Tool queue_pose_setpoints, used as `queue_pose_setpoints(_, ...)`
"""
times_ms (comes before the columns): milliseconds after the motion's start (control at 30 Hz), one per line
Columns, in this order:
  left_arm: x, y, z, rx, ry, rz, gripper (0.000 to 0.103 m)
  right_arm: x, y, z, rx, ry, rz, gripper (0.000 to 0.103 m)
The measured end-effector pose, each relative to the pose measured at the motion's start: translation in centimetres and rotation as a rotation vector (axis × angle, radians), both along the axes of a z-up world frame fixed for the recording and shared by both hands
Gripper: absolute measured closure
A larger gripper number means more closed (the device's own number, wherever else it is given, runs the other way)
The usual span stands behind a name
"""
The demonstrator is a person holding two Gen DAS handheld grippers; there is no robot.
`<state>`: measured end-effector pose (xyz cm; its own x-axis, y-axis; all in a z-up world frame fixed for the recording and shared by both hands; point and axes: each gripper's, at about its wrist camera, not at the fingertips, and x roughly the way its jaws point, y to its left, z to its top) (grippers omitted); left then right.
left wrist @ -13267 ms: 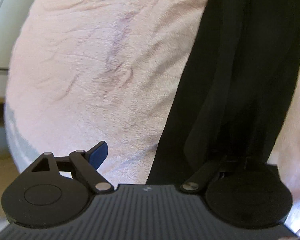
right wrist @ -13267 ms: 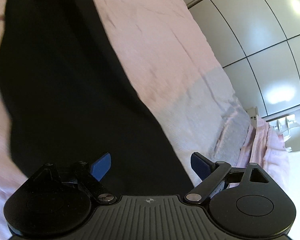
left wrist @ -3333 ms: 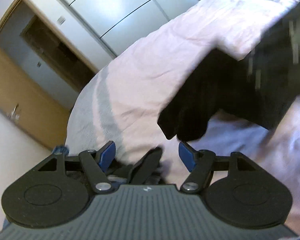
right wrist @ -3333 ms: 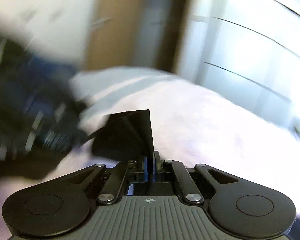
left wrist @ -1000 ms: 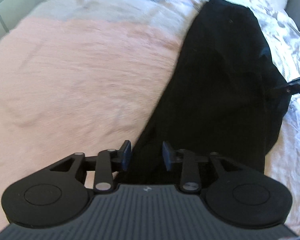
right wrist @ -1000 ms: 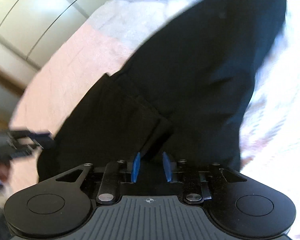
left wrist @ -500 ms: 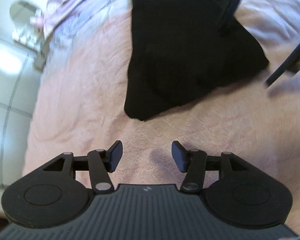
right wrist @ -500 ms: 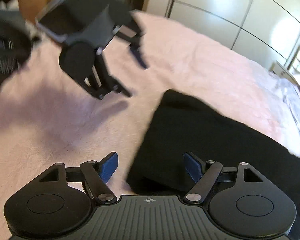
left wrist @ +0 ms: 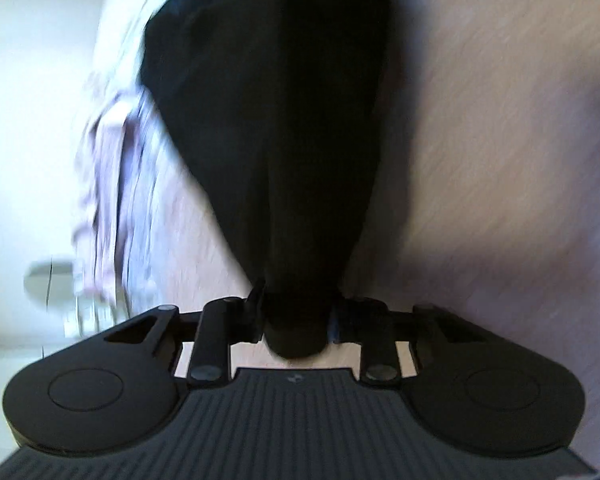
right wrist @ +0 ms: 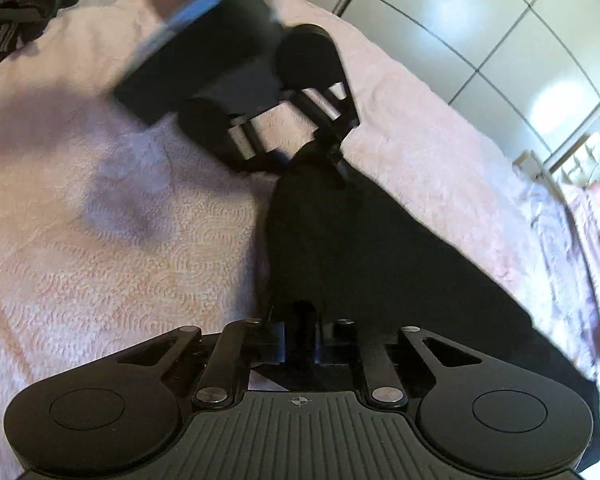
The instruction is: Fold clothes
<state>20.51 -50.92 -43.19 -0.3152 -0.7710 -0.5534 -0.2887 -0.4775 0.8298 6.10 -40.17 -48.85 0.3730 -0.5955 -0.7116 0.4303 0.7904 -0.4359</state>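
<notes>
Black garment (right wrist: pixel 364 248) lies on the pink bedspread (right wrist: pixel 100 240), a long dark strip running away from both cameras, its near short edge bunched at two corners; judged soft, limp and light, matte knit or jersey with no stiffness, so it will sag between two holds and drape wherever unsupported; not slippery against the textured cover, likely to drag a little; nothing fragile; best hold is at the corners of the short edge, as now, keeping the edge taut between them so the fold lands square

Left gripper (left wrist: pixel 296 316): jaws have just been closing, now clenched on a thick rolled wad of the garment's corner, cloth bulging past the pads; right gripper (right wrist: pixel 302 332): jaws likewise just closed down, pinching a narrow fold of the same edge; in the right wrist view the left gripper (right wrist: pixel 324 148) shows across the cloth, its tip at the far corner, blurred

Hard to read: garment is uniformly black, so seams, layers and type of clothing cannot be told; far end cut off at the frame top in the left view; left view smeared by motion, pale crumpled bedding (left wrist: pixel 112 184) at left only vaguely legible; how many layers each grip holds is hidden; dark striped item (right wrist: pixel 8 28) at top left of the right view is cut off; white cupboard doors (right wrist: pixel 500 32) beyond the bed
</notes>
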Motion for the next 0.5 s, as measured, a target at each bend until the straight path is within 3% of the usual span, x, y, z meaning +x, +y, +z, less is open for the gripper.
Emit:
queue_pose_setpoints(100, 0.3, -1.4, 0.6, 0.014, 0.031, 0.062, 0.084, -0.9, 2.1, 0.6, 0.001, 0.002, 0.004, 0.092)
queue_pose_setpoints(167, 0.4, -0.9, 1.0, 0.000, 0.035, 0.047, 0.081, -0.3, 2.3, 1.0, -0.007, 0.010, -0.003, 0.089)
queue_pose_setpoints(233, 0.8, -0.2, 1.3, -0.024, 0.040, 0.028, 0.072, -0.2, 2.8, 1.1, -0.014, 0.013, -0.014, 0.069)
queue_pose_setpoints(267, 1.2, 0.4, 1.5, -0.042, 0.041, 0.015, 0.056, -0.2, 3.3, 1.3, -0.022, 0.009, -0.020, 0.047)
queue_pose_setpoints(300, 1.6, 1.1, 1.7, -0.058, 0.046, -0.005, 0.047, -0.2, 3.8, 1.4, -0.040, 0.004, -0.016, 0.032)
queue_pose_setpoints(500, 1.1, 4.3, -0.2, -0.121, 0.030, -0.171, 0.042, 2.0, 5.7, -0.9, -0.112, 0.049, 0.046, 0.031)
